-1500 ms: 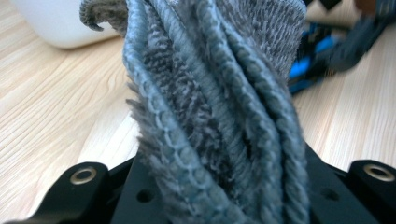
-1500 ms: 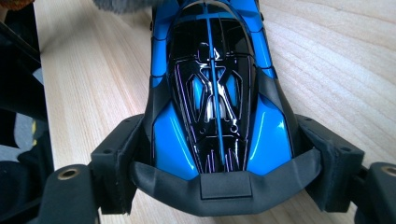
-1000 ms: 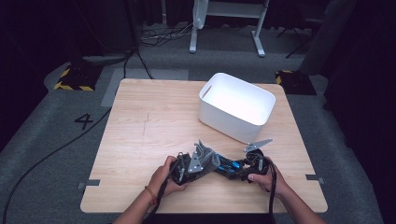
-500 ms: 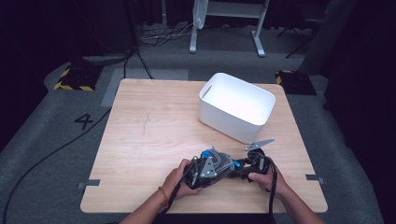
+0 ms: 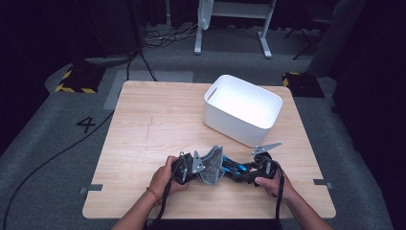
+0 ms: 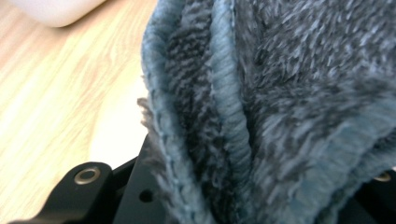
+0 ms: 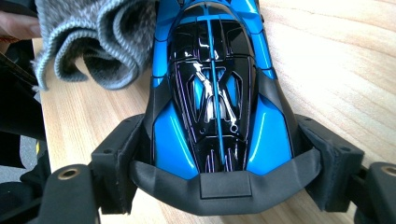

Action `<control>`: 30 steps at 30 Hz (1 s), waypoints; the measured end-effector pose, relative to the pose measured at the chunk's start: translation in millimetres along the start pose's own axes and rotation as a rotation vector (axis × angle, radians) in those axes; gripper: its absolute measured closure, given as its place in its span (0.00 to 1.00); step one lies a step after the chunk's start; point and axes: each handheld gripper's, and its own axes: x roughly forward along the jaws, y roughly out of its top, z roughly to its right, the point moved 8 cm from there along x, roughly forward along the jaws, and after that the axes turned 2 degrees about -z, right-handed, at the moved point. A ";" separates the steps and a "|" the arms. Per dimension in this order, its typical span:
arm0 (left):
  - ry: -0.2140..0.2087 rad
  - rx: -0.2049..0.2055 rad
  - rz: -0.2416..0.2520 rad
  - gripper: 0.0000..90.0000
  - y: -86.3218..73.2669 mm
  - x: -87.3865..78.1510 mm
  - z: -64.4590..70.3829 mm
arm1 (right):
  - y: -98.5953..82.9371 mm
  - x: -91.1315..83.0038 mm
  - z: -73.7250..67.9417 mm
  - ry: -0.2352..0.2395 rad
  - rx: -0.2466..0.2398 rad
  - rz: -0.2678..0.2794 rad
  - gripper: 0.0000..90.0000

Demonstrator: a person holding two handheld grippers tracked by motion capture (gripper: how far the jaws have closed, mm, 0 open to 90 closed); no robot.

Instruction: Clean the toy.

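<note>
A blue-and-black toy car (image 7: 212, 93) lies on the wooden table (image 5: 158, 124) near its front edge. My right gripper (image 7: 224, 163) is shut on it, one padded jaw against each side of its rear. A grey fuzzy cloth (image 6: 280, 116) is bunched in my left gripper (image 5: 191, 167), which is shut on it. The cloth (image 5: 210, 165) rests against the front end of the car (image 5: 234, 167), and its folds (image 7: 102, 42) cover the car's nose. In the high view my right gripper (image 5: 251, 171) is just right of the car.
A white plastic bin (image 5: 243, 115) stands empty at the table's back right, close behind the grippers. Both hands sit near the front edge. A hand (image 7: 14, 25) shows beside the cloth. Cables trail off the front of the table.
The left gripper pushed the cloth right along the car, then drew it back left. The right gripper and the car have stayed in place.
</note>
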 end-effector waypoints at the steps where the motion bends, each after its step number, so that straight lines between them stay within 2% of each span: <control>1: 0.000 0.000 0.000 0.84 0.0 0.0 0.0 | 0.0 0.0 0.0 0.000 0.000 0.000 0.27; 2: 0.012 -0.012 -0.009 0.84 -3.2 -3.1 -4.2 | -0.2 -0.2 0.0 -0.003 -0.003 -0.003 0.27; 3: -0.010 -0.042 -0.018 0.84 -8.9 -5.1 -7.5 | -0.3 -0.3 0.0 -0.003 -0.003 -0.001 0.27; 5: -0.004 -0.047 -0.031 0.84 -12.8 -5.1 -9.0 | -0.4 -0.3 0.0 -0.003 -0.003 0.000 0.27; 8: -0.033 -0.069 -0.014 0.84 -15.0 -5.7 -6.7 | -0.2 -0.3 0.1 -0.003 -0.003 -0.001 0.27; 11: -0.098 -0.034 0.041 0.84 -2.4 -7.4 9.3 | -0.2 -0.1 0.1 -0.003 -0.005 0.002 0.27; 12: -0.106 -0.018 0.044 0.84 0.8 -6.6 14.3 | -0.2 0.0 0.1 -0.004 -0.008 0.001 0.27; 13: -0.130 0.015 0.049 0.84 5.7 -4.8 24.0 | -0.1 0.1 0.0 -0.006 -0.012 -0.002 0.27; 15: -0.149 0.044 0.049 0.84 11.7 -1.2 36.2 | -0.4 0.5 -0.7 -0.020 -0.028 -0.009 0.27; 16: -0.177 0.064 0.065 0.84 19.3 0.9 47.5 | -0.7 0.6 -1.4 -0.024 -0.032 -0.011 0.27; 17: -0.177 0.064 0.065 0.84 19.3 0.9 47.5 | -0.6 0.6 -1.0 -0.023 -0.034 -0.009 0.27; 20: -0.229 0.084 0.092 0.84 31.5 2.1 63.3 | -0.5 0.5 -0.5 -0.023 -0.035 -0.008 0.27; 24: -0.324 0.087 0.119 0.83 44.9 8.6 84.1 | -0.3 0.7 -0.5 -0.022 -0.034 -0.004 0.27; 26: -0.335 0.090 0.117 0.83 46.0 13.3 87.8 | -0.4 0.6 -0.3 -0.021 -0.033 -0.004 0.27; 30: -0.328 0.076 0.112 0.83 46.3 16.9 84.4 | -0.4 0.7 -0.6 -0.022 -0.033 -0.004 0.27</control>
